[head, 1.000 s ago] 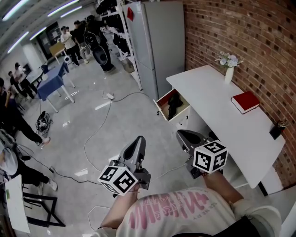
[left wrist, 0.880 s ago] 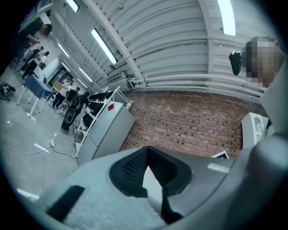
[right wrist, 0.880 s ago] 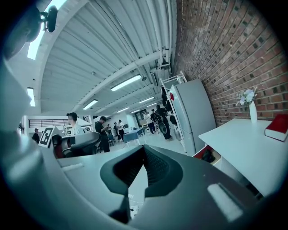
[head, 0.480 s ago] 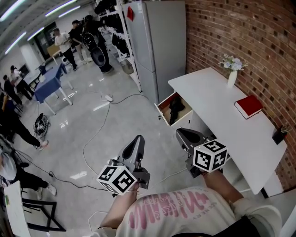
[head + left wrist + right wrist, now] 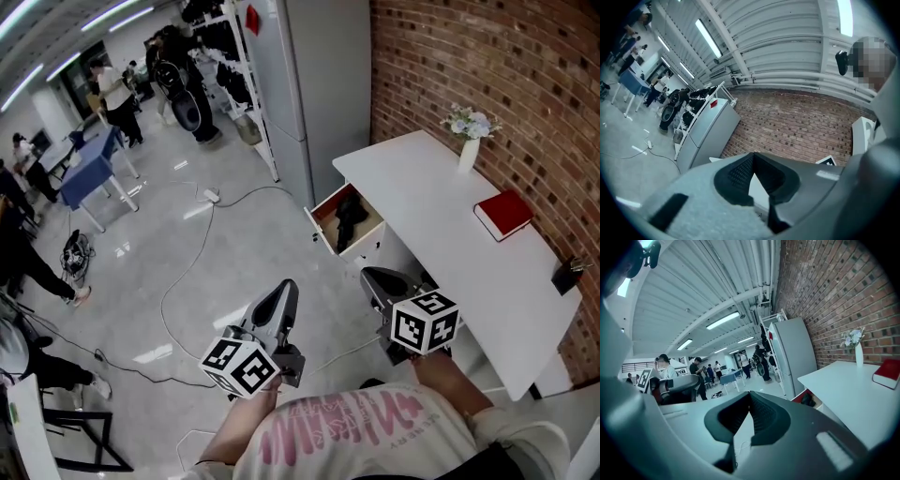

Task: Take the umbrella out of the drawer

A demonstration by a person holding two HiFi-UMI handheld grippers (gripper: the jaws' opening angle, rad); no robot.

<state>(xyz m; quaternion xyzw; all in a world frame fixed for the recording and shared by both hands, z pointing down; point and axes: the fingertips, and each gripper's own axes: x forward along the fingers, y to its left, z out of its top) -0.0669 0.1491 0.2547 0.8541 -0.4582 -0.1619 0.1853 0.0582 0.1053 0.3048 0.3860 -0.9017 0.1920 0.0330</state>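
Note:
The desk drawer (image 5: 323, 228) stands pulled open at the near-left end of the white desk (image 5: 450, 244). A black folded umbrella (image 5: 348, 217) lies inside it. My left gripper (image 5: 284, 288) hangs over the floor, short of the drawer and to its left, shut and empty. My right gripper (image 5: 376, 277) is close to the desk front, just below the drawer in the head view, also shut with nothing in it. In the right gripper view the drawer (image 5: 804, 397) shows the umbrella (image 5: 809, 401) ahead, beyond the gripper (image 5: 749, 394). The left gripper (image 5: 752, 157) faces the brick wall.
On the desk are a vase of flowers (image 5: 466, 141), a red book (image 5: 503, 214) and a small black thing (image 5: 565, 273) at its far end. A grey fridge (image 5: 323, 84) stands beyond the desk. A cable (image 5: 187, 272) trails across the floor. People and a blue table (image 5: 89, 169) are far left.
Both grippers have come forward toward the desk and fridge, sinking a little in the head view. Their jaws stay shut. The drawer and umbrella lie as before.

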